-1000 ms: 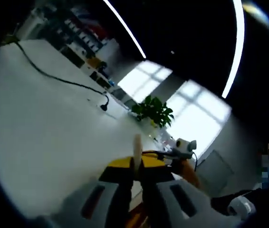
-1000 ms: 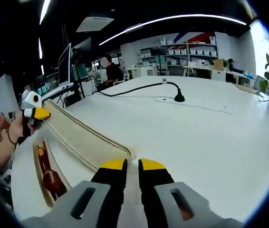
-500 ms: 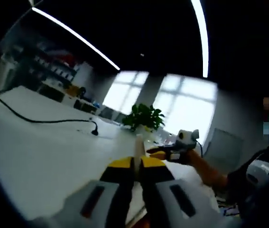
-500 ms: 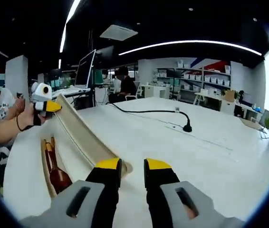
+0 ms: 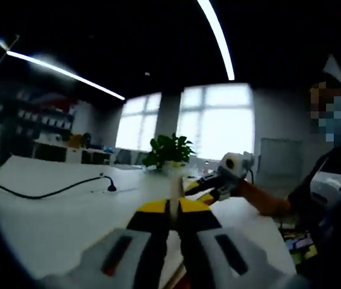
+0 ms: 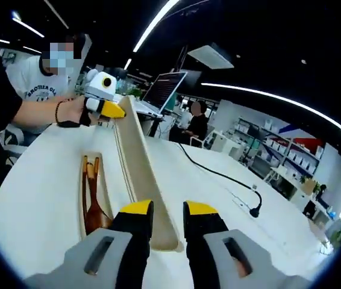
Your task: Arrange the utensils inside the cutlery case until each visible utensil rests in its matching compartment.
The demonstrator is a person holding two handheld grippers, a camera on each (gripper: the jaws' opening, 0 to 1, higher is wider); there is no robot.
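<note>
The cutlery case (image 6: 81, 198) lies on the white table, a shallow cream tray holding a dark wooden spoon (image 6: 96, 215) and wooden chopsticks (image 6: 86, 177). Its long cream lid (image 6: 135, 156) stands tilted up along the tray's right side. My left gripper (image 6: 111, 110) is shut on the lid's far end; in the left gripper view the lid's thin edge (image 5: 173, 188) sticks up between its yellow tips (image 5: 172, 208). At the lid's near end my right gripper (image 6: 161, 211) is open, with a small gap between its tips. The left gripper view has it (image 5: 203, 188) coming in from the right.
A black power cable (image 6: 218, 177) crosses the table (image 6: 32, 198) to a plug (image 6: 255, 212) on the right. A person in a white shirt (image 6: 32, 84) stands behind the case. Farther off are a monitor (image 6: 165, 90), a seated person (image 6: 197, 123) and a plant (image 5: 167, 150).
Both views have swung with the hands. The right gripper's jaws have parted a little. The left gripper stays shut on the lid, which now stands steeper beside the tray.
</note>
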